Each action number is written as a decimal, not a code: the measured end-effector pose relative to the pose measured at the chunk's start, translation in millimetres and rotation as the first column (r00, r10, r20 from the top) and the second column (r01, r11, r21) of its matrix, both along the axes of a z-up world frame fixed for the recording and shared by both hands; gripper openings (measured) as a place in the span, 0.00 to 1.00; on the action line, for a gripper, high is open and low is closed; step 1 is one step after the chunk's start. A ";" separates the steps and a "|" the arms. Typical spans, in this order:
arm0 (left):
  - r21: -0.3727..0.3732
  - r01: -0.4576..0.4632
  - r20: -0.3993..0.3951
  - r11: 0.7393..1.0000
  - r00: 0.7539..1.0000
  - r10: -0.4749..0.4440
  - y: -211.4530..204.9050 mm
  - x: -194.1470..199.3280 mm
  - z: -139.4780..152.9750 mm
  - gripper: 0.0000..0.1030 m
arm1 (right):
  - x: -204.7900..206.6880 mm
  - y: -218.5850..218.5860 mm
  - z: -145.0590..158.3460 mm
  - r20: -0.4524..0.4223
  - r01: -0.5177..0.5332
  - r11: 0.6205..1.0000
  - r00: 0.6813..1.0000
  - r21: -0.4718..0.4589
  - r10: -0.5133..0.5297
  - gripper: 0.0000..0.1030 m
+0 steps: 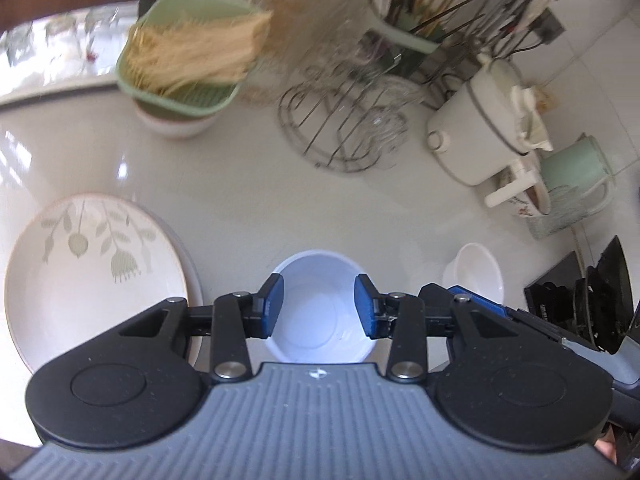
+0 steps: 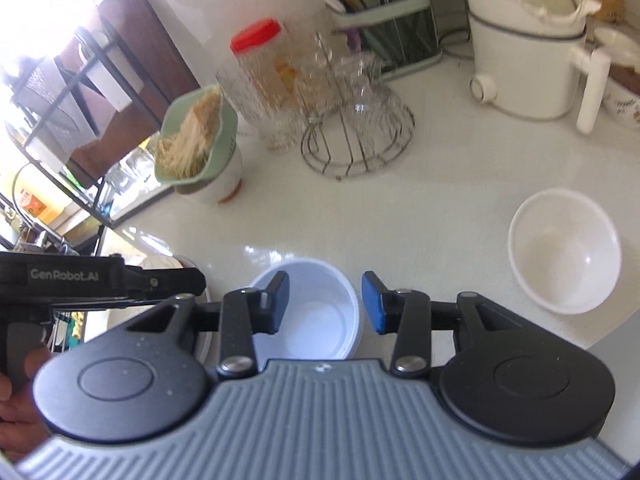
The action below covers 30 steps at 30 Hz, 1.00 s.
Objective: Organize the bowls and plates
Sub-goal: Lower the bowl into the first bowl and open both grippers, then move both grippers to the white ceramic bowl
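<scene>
On the white counter sat a small white bowl (image 1: 320, 308) beneath both spread, empty grippers, left gripper (image 1: 319, 307) and right gripper (image 2: 325, 303); it looked light, rigid, slippery and breakable, best pinched at its rim.

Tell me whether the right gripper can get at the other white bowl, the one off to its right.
Probably yes. The right gripper is open and holds nothing, and the white bowl stands alone on bare counter, nothing between them.
</scene>
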<state>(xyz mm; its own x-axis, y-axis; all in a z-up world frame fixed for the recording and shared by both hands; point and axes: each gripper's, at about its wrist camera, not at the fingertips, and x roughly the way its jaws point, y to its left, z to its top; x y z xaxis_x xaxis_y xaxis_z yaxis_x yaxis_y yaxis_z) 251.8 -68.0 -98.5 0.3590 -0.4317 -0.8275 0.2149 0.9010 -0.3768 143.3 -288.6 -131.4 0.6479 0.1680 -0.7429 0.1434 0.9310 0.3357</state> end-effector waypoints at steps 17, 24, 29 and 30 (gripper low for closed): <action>-0.019 0.102 0.157 0.995 0.983 -0.098 -23.0 -11.1 58.9 0.43 | -20.9 -13.8 53.9 0.162 0.082 0.994 0.984 -0.071 -0.070 0.42; -0.018 0.159 0.201 0.987 0.968 -0.152 -45.9 -14.5 66.9 0.43 | -32.0 -23.6 66.6 0.237 0.145 0.986 0.964 -0.086 -0.121 0.42; -0.021 0.181 0.200 0.983 0.964 -0.173 -58.5 -15.5 64.8 0.43 | -39.6 -33.0 67.2 0.251 0.182 0.979 0.956 -0.091 -0.154 0.42; -0.020 0.184 0.199 0.983 0.964 -0.176 -61.1 -15.5 64.0 0.43 | -41.5 -34.8 67.0 0.253 0.190 0.977 0.954 -0.092 -0.162 0.42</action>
